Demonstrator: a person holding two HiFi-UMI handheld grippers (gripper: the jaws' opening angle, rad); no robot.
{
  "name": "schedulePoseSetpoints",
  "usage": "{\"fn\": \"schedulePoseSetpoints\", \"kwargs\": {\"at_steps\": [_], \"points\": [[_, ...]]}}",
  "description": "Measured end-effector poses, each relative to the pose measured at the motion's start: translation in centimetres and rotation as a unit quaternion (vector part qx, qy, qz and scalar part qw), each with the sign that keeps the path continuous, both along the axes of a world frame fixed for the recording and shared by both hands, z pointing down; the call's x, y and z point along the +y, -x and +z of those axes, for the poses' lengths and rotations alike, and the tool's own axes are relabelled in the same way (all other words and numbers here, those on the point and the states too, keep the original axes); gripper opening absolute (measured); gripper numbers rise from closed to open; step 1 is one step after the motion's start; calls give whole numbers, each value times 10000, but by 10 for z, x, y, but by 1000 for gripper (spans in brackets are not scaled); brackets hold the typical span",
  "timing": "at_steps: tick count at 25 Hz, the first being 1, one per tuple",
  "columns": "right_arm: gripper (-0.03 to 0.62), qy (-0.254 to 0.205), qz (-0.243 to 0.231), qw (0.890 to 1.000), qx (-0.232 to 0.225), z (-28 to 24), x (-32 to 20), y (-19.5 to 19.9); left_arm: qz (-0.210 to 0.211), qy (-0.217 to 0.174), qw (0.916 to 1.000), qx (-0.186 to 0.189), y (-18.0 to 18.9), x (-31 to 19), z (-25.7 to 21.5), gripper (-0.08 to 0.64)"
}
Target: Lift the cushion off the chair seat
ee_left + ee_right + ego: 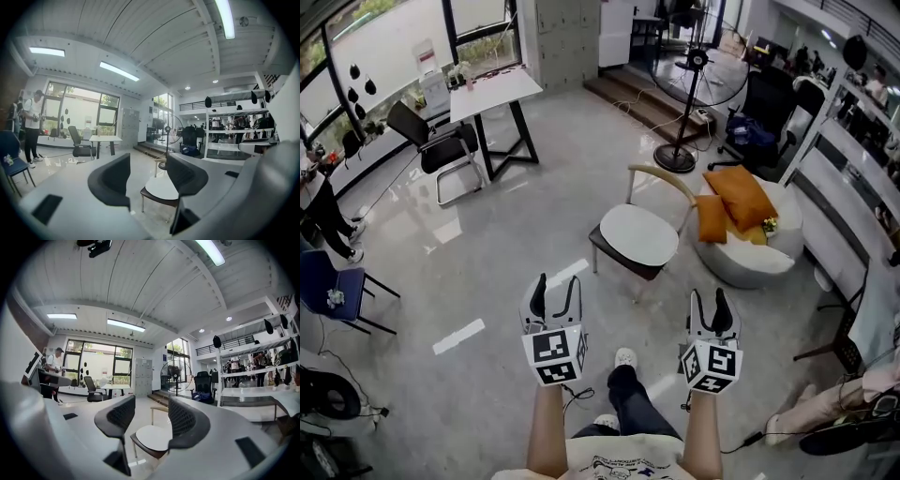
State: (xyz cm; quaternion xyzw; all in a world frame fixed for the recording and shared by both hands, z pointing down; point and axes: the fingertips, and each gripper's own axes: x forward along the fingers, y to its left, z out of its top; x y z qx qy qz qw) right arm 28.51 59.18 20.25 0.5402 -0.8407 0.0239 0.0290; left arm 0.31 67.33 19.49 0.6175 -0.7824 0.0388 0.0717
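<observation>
Left hand-held gripper (556, 284): held low over the grey floor (487, 244), jaws apart, nothing between them; its own view looks across bare floor to the chair.
Chair (639, 234): wooden, curved backrest, ahead of both grippers and well apart from them. The seat shows a pale oval top over a dark underside; whether that top is a pad cannot be told.
Right hand-held gripper (709, 296): level with the left one, jaws apart, empty, the chair seat framed beyond the gap.
Orange cushion (741, 195): lies flat on top of a round white pouffe (750, 264), just right of the chair.
Second orange cushion (711, 217): stands on edge against the pouffe's chair side.
</observation>
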Motion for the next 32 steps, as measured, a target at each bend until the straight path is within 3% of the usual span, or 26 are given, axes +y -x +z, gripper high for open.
{"fn": "schedulePoseSetpoints", "kwargs": {"at_steps": [16,32], "points": [[242,-81,-326,9994,-33,-20,-266,38,-288,-73,9995,-128,32,-244,-25,239],[247,109,-254,9996,-101,3,-395,60,-338,171,9991,-164,62,-369,-1,242]]}}
